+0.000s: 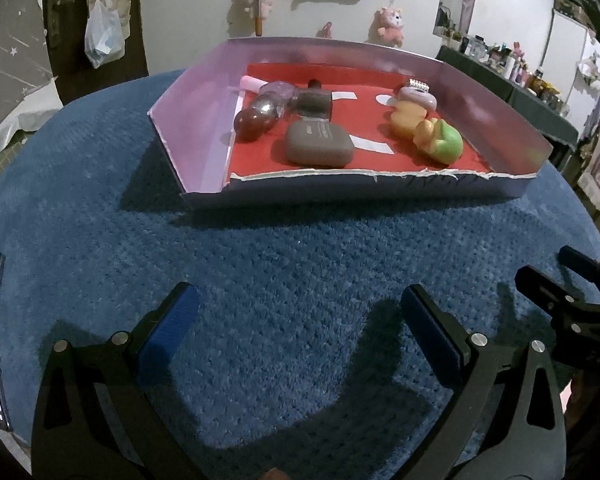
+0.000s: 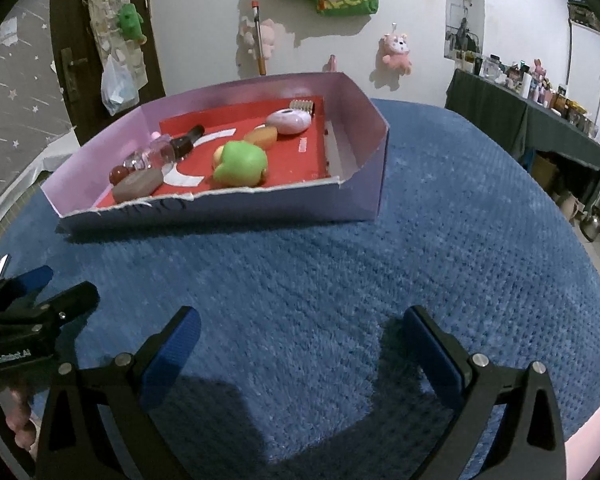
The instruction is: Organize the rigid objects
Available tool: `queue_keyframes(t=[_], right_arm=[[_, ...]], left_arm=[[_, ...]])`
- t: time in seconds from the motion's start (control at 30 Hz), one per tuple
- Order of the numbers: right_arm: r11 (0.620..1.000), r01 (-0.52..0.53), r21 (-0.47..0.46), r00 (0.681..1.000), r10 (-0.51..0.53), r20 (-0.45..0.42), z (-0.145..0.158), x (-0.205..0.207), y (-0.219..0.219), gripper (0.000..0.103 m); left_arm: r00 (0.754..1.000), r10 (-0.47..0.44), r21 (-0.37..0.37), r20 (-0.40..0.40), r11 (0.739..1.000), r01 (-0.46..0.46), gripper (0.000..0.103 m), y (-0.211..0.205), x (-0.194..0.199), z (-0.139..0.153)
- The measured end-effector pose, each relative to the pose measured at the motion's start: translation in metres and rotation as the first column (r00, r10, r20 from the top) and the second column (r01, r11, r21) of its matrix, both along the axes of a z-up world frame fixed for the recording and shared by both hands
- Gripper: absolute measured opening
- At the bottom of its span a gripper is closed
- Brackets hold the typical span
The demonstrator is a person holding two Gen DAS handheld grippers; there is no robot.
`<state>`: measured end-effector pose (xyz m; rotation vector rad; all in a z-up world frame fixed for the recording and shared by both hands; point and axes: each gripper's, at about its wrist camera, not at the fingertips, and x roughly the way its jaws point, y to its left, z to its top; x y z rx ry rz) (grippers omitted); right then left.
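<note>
Two grippers, left (image 1: pixel 298 312) and right (image 2: pixel 300 334), jaws spread empty over nubby blue carpet (image 1: pixel 284 264), near torn-edged cardboard tray (image 1: pixel 340 190).

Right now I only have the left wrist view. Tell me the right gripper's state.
Observer: The right gripper is open, with nothing between its fingers, over the blue cloth.
Operator: Check the cloth right of the box.
Observer: Only bare cloth shows beside the box on that side.
Operator: Report the box's right end, inside.
Observer: The red liner stops short of the right wall, leaving a pale strip of floor.
</note>
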<state>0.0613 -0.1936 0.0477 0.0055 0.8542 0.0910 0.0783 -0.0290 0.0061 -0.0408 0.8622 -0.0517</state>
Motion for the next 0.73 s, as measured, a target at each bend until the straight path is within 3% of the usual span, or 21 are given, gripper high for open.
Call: queue_keyframes(t=[0.17,0.73], right_arm=[[1.000,-0.003,-0.017,1.000,0.003,0.003,-0.0028,0.0006,0.0021,0.103],[0.999,-0.003,-0.035,1.000,0.004,0.013,-0.0028,0.0008,0.0055,0.103]], left_arm=[[1.000,0.009,0.042,0.005,0.999,-0.009,0.103,-0.0062,-0.0026,-0.0026],[1.000,0.016,0.038,0.006,0.999,-0.017,0.103,-0.0052,-0.0053,-0.0016]])
